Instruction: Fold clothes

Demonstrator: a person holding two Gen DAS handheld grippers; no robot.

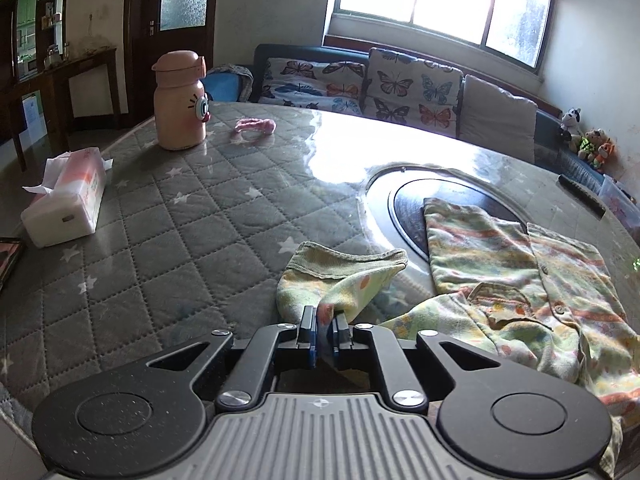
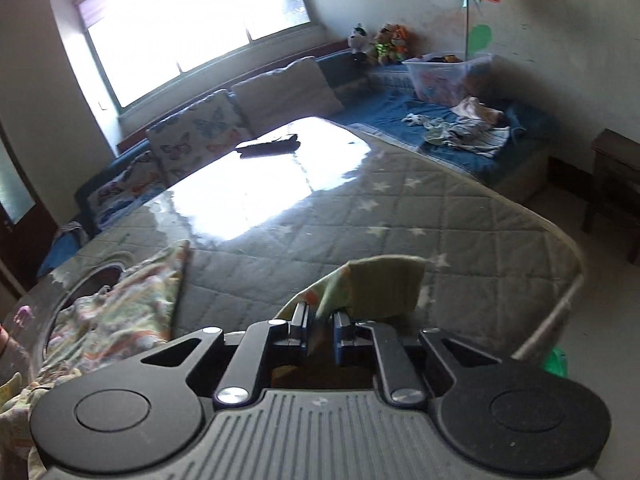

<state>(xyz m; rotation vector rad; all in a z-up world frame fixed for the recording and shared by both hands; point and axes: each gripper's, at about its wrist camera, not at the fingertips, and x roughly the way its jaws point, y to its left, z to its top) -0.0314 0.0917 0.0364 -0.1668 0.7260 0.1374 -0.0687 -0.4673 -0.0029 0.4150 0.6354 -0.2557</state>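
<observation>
Two sleeves pinched; bottle [image 1: 181, 100], tissues [image 1: 66, 204] well apart.

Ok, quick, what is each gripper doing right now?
Left gripper: shut on a sleeve cuff of the patterned shirt.
Right gripper: shut on the shirt's other cuff.

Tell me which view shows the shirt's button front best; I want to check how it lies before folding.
The left wrist view: the shirt lies spread on the table with its buttons and collar in plain sight. The right wrist view catches only a rumpled part of it at the left edge, buttons unseen.
</observation>
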